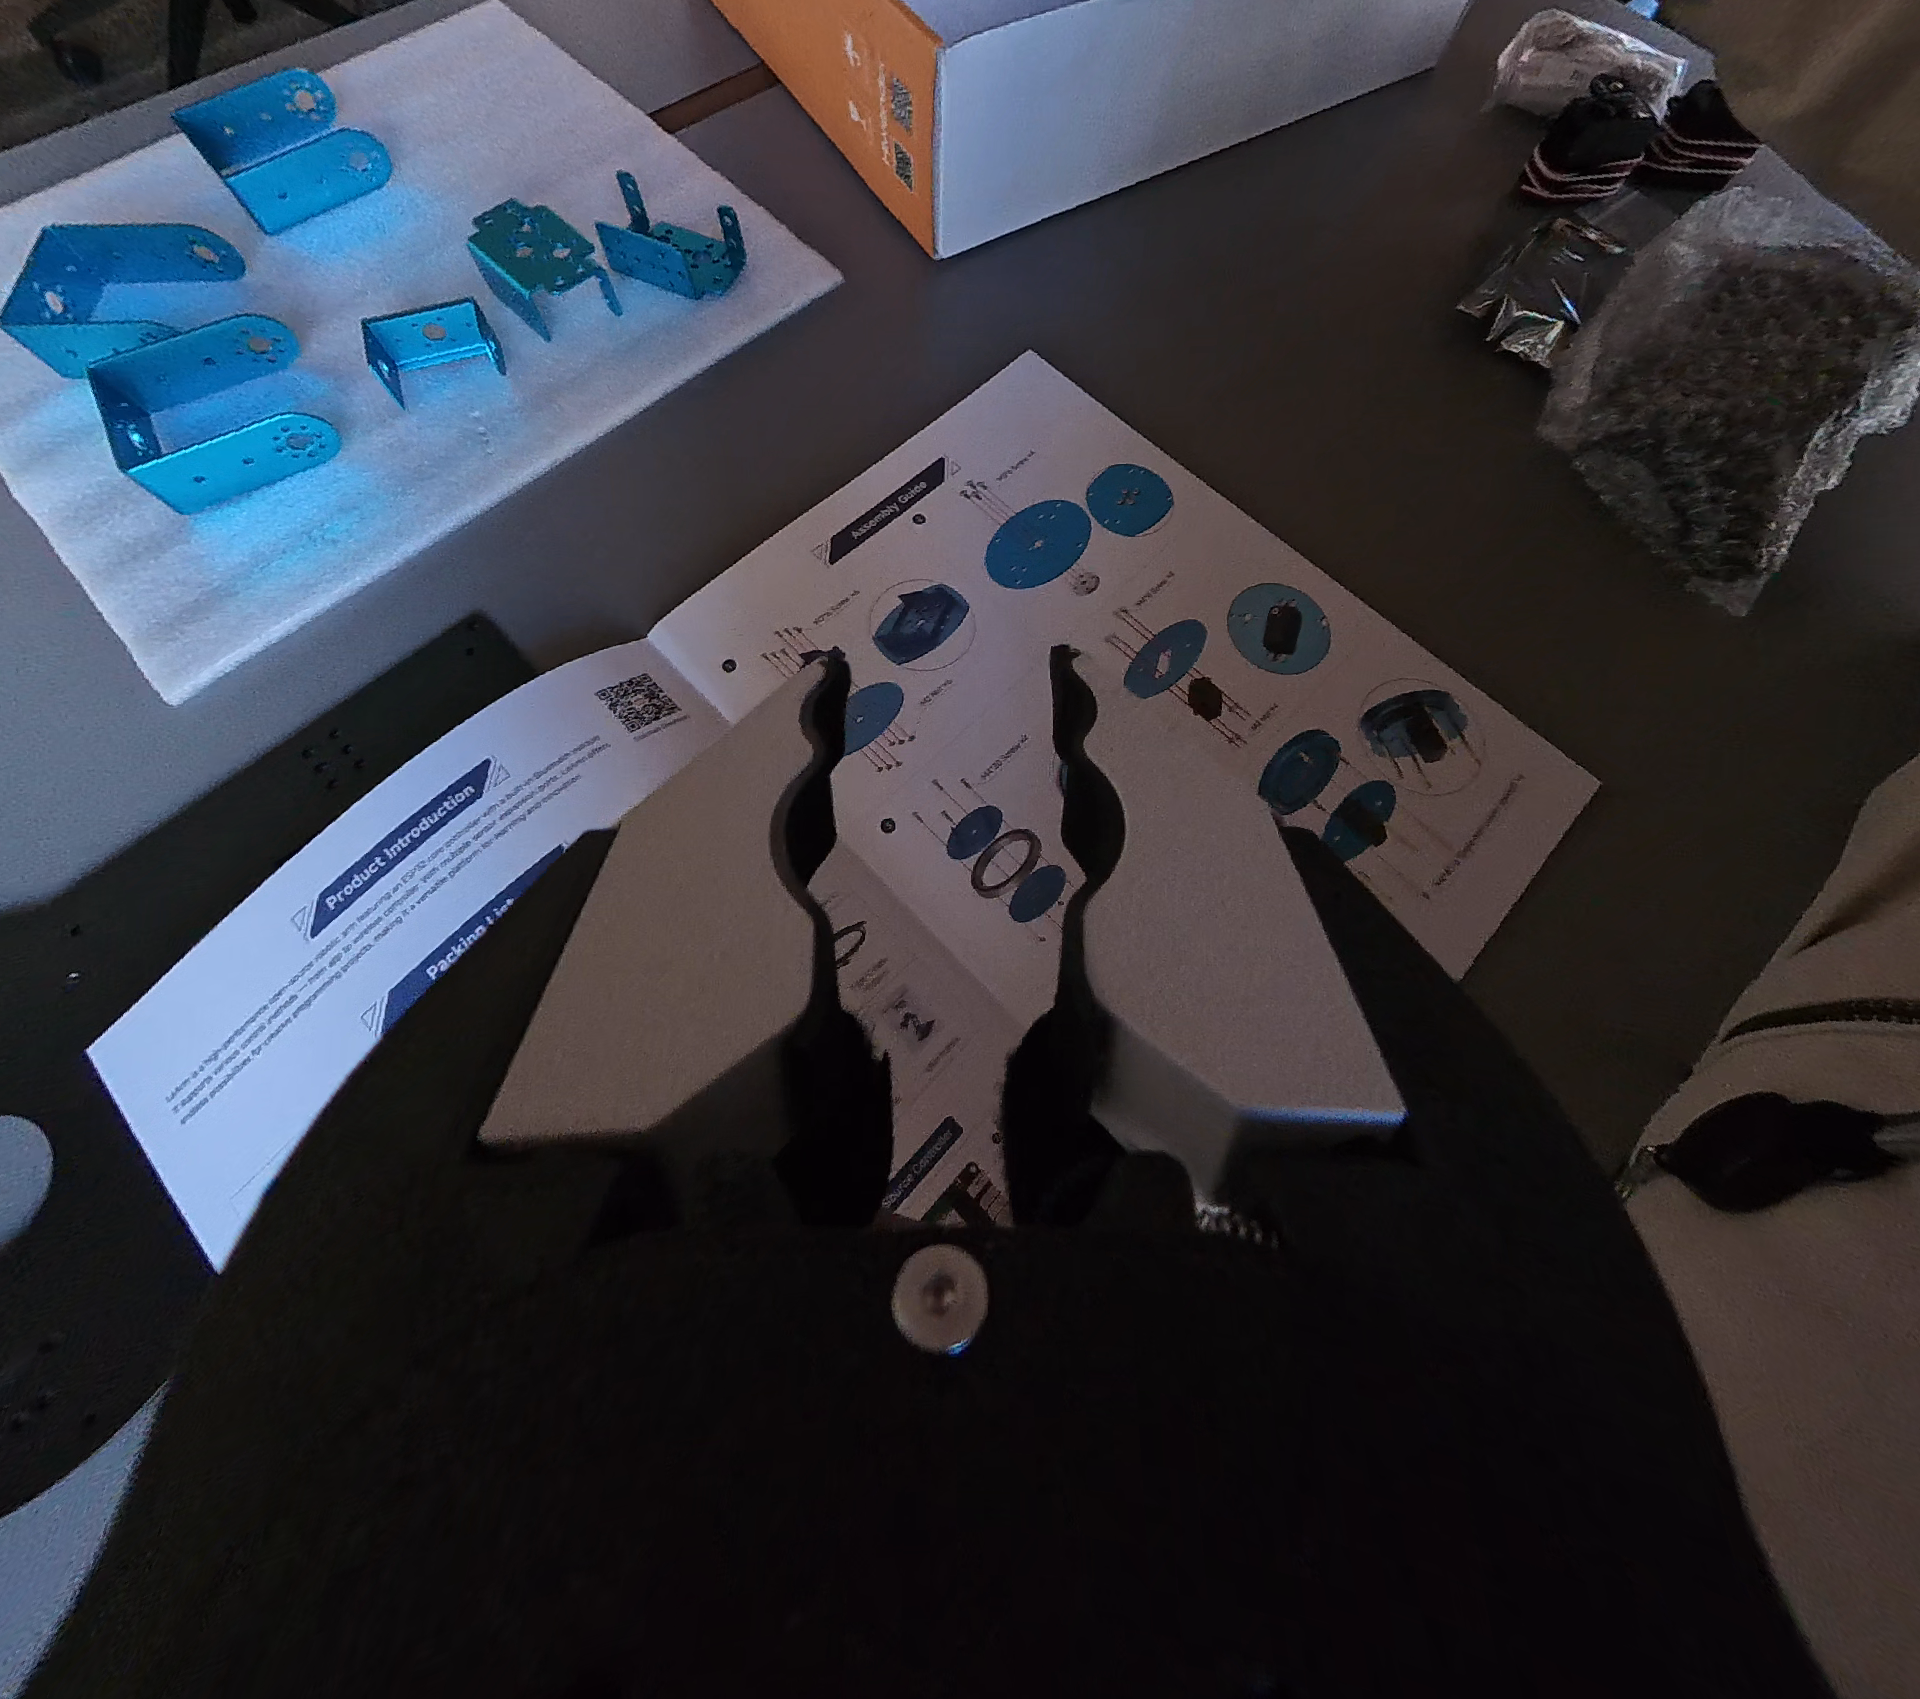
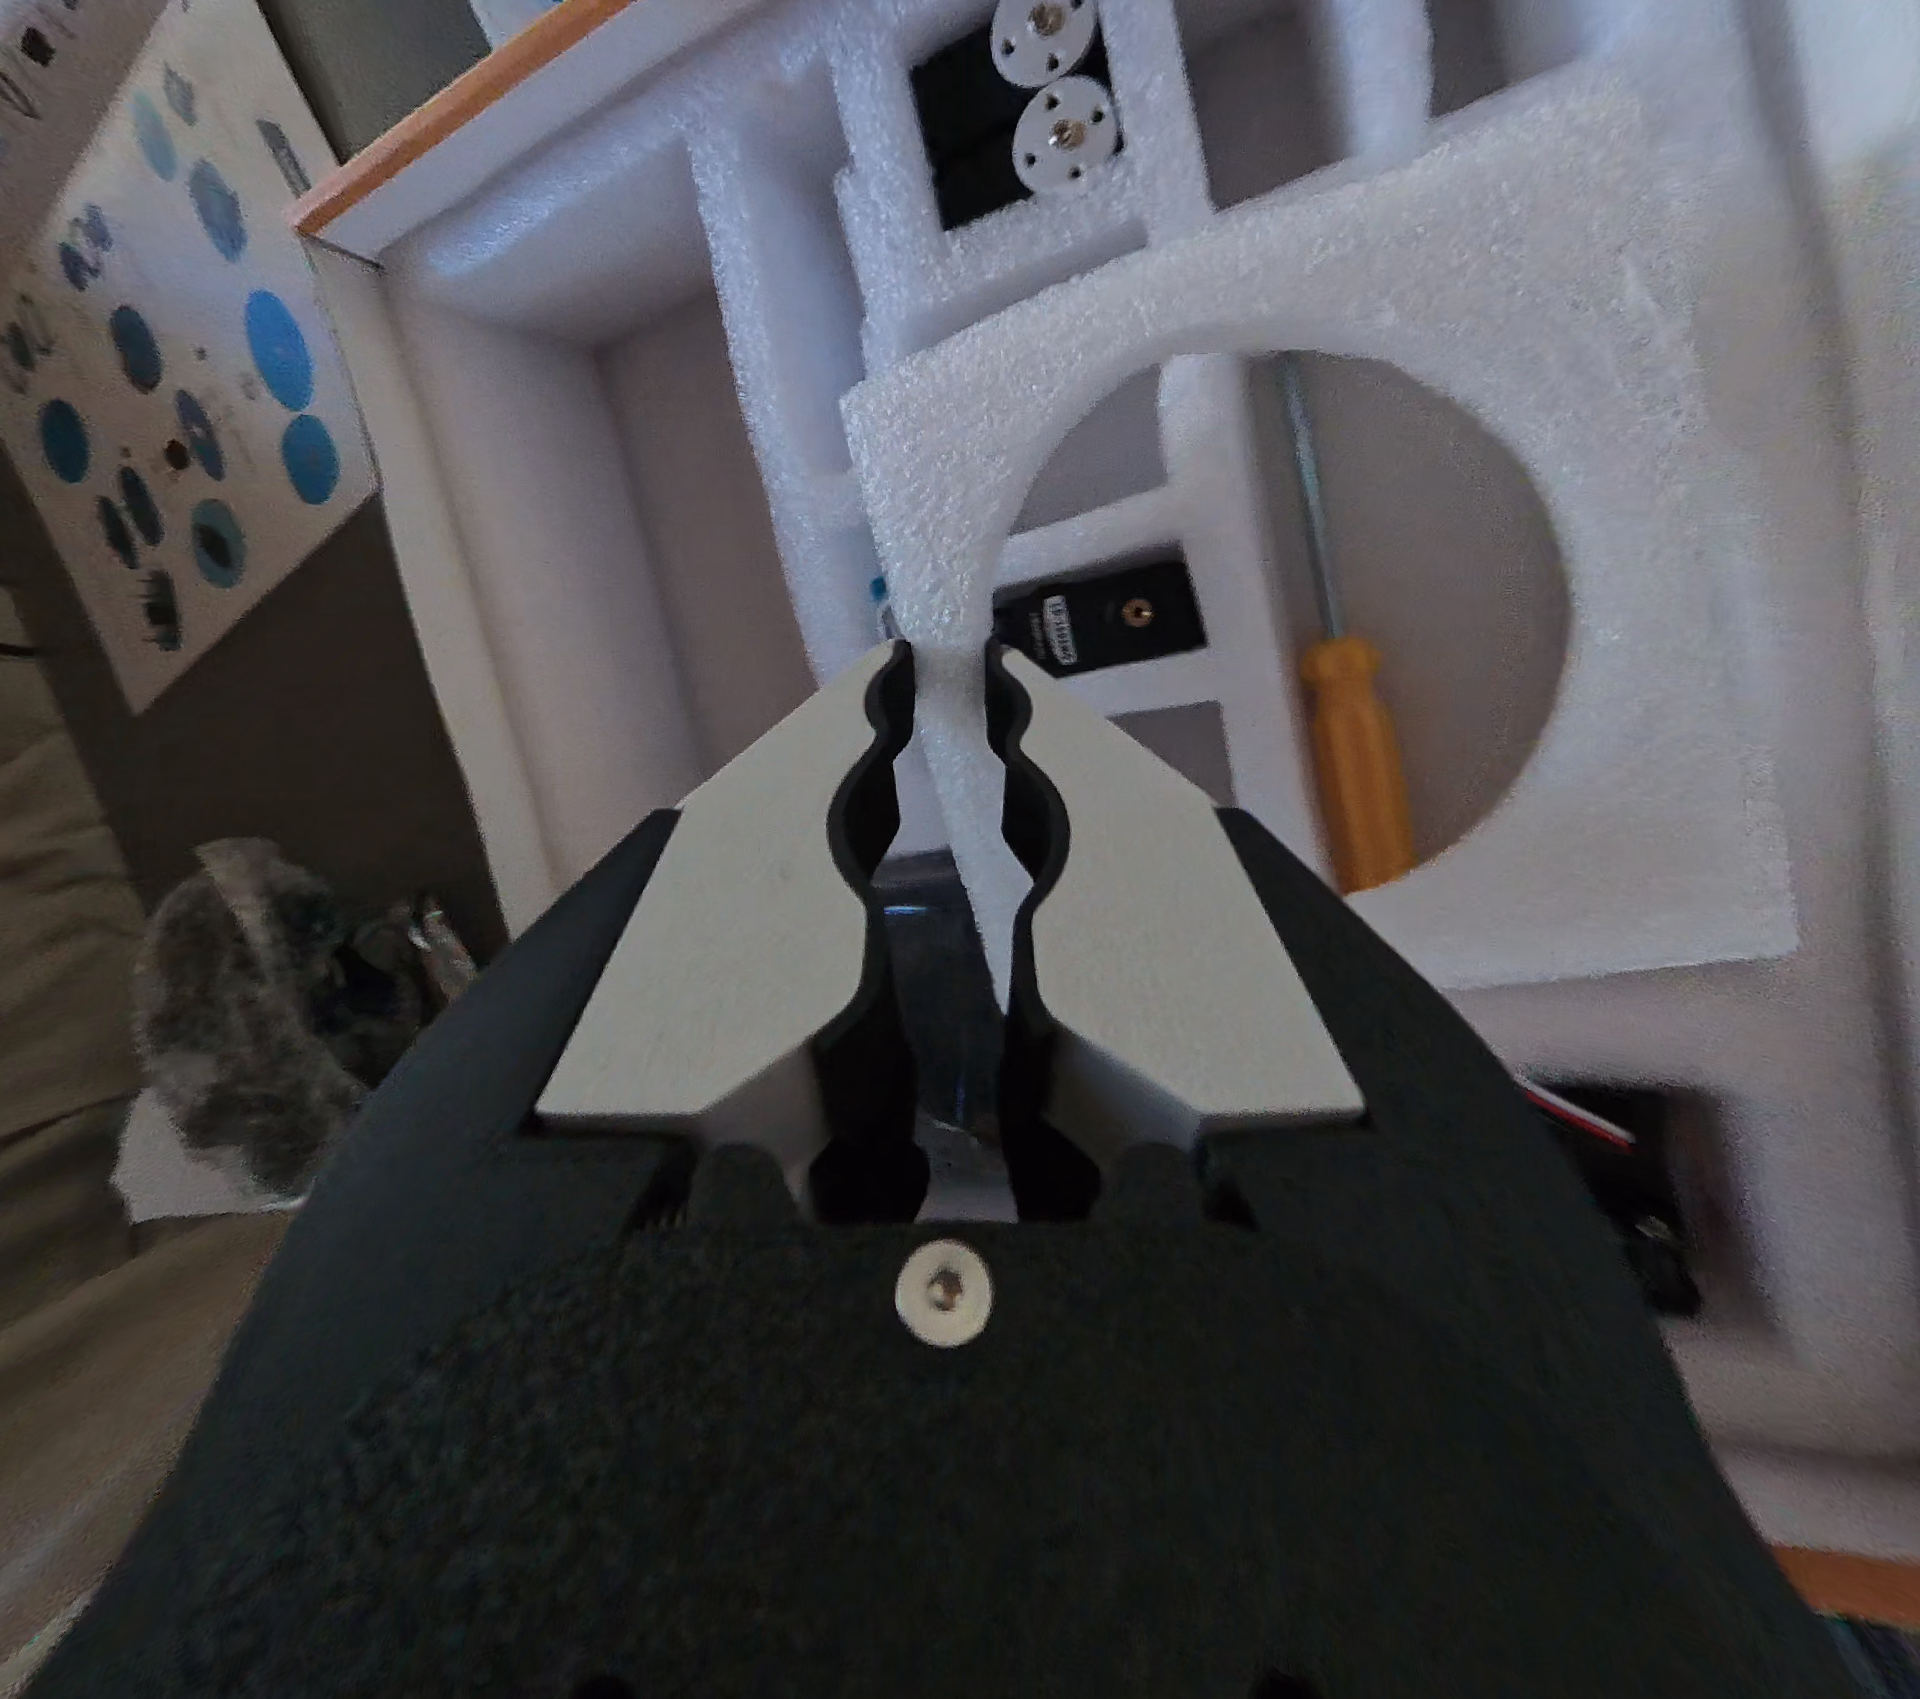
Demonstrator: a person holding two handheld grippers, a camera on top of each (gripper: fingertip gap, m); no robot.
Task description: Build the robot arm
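Observation:
My left gripper (image 1: 943, 662) is open and empty, hovering over an open instruction booklet (image 1: 1195, 569) on the grey table (image 1: 1195, 299). My right gripper (image 2: 951, 657) is shut on the edge of a white foam piece (image 2: 1403, 319) with a round cut-out, held above the foam insert (image 2: 551, 506) of an orange and white box (image 2: 582, 18). Through the cut-out I see a yellow-handled screwdriver (image 2: 1356, 761) and a black servo (image 2: 1112, 610). Two more servos with round silver horns (image 2: 1055, 80) sit in a compartment farther in.
A white foam sheet (image 1: 499, 527) at the left carries several blue metal brackets (image 1: 218, 423). The orange box (image 1: 1195, 80) stands at the back of the table. Bubble-wrapped parcels (image 1: 1745, 392) and black servos with wires (image 1: 1631, 137) lie at the right. A black plate (image 1: 343, 756) lies under the booklet's left page. My hands' fingertips stand some 50 cm from each other. The yellow-handled screwdriver (image 2: 1356, 761) sits 10 cm or so from the ends of my right fingers.

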